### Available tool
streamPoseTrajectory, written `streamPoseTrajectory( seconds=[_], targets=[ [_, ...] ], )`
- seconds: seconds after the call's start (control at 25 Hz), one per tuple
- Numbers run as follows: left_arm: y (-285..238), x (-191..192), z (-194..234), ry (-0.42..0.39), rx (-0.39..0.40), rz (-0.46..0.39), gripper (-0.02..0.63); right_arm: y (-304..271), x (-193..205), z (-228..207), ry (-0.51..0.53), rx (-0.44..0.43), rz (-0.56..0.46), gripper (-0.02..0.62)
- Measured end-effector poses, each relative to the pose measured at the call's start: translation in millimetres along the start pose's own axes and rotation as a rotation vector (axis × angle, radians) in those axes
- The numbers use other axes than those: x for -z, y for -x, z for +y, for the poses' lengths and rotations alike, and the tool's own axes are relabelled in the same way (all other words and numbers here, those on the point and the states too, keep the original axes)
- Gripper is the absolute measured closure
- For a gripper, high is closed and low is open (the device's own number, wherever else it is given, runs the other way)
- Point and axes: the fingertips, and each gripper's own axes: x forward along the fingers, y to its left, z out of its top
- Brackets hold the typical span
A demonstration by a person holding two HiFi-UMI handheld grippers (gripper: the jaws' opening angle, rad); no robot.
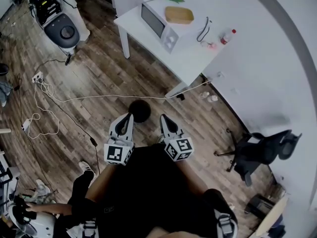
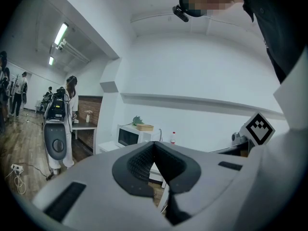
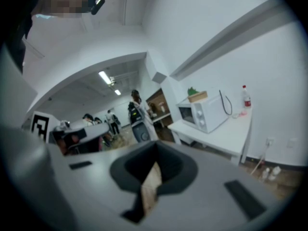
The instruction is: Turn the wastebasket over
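Wastebasket (image 1: 140, 111): black, round, on wood floor; seen in head view only, between my left gripper (image 1: 130, 116) and right gripper (image 1: 162, 117), both clenched, empty.

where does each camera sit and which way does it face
Head view: on the person's head, looking steeply down at the wood floor; shows left gripper, right gripper and the person's dark clothing.
Left gripper view: rides the left gripper, faces roughly level toward the microwave; its shut jaws fill the bottom.
Right gripper view: rides the right gripper, faces the microwave too; shut jaws likewise.
Shared: all three show the microwave on the white table.
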Motion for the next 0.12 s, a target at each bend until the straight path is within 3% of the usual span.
streamPoseTrajectory(
  seconds=[0.12],
  targets=[
    [-2.7, -1.9, 0.5, 0.009, 0.002, 0.001, 0.571, -1.3, -0.3, -0.4, 0.001, 0.0, 0.004, 0.563]
  ],
)
